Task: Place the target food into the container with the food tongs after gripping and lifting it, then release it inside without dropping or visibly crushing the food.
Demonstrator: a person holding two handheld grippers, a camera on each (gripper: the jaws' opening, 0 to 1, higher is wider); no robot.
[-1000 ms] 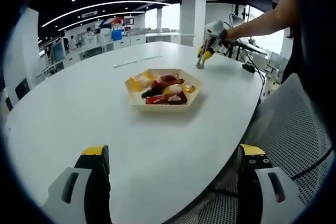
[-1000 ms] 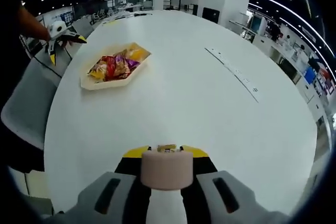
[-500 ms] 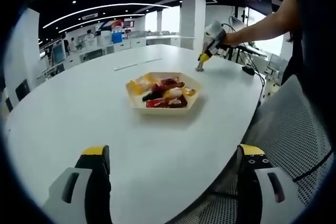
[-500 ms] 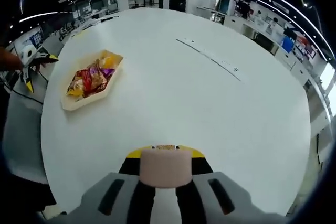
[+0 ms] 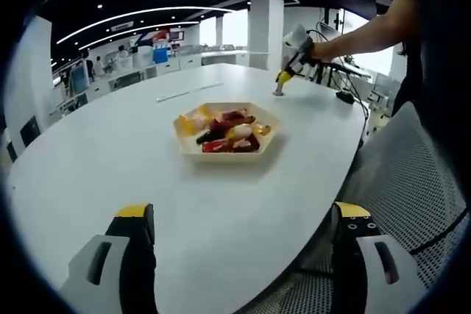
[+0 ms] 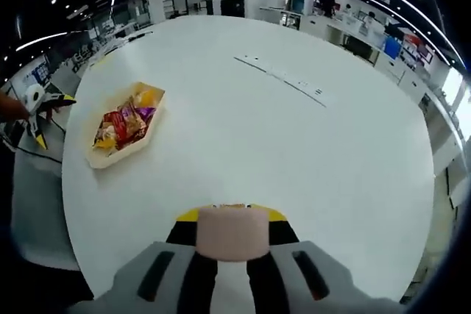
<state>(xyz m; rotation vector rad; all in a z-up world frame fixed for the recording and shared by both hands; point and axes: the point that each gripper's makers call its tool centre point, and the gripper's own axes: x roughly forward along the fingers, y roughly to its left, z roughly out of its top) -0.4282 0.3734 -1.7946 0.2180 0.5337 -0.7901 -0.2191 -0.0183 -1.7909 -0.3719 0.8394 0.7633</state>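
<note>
A beige hexagonal tray (image 5: 221, 154) holds several pieces of food (image 5: 224, 126) in red, yellow, white and dark colours, in the middle of a white oval table (image 5: 110, 152). My left gripper (image 5: 243, 215) is open and empty, near the table's front edge and well short of the tray. Beyond the tray, a person's hand holds my right gripper (image 5: 287, 71) with its tip down at the table. In the right gripper view my right gripper (image 6: 232, 215) is shut on the pale pink end of the food tongs (image 6: 230, 233). The tray (image 6: 103, 161) lies far off to the left there.
A thin white strip (image 5: 184, 90) lies on the table behind the tray, also visible as a strip (image 6: 283, 77) in the right gripper view. A black cable (image 5: 347, 95) rests near the right edge. A grey mesh chair (image 5: 412, 196) stands beside the table.
The right gripper view has swung, so the tray sits further left and smaller. The left gripper view has hardly shifted. Both grippers keep their states.
</note>
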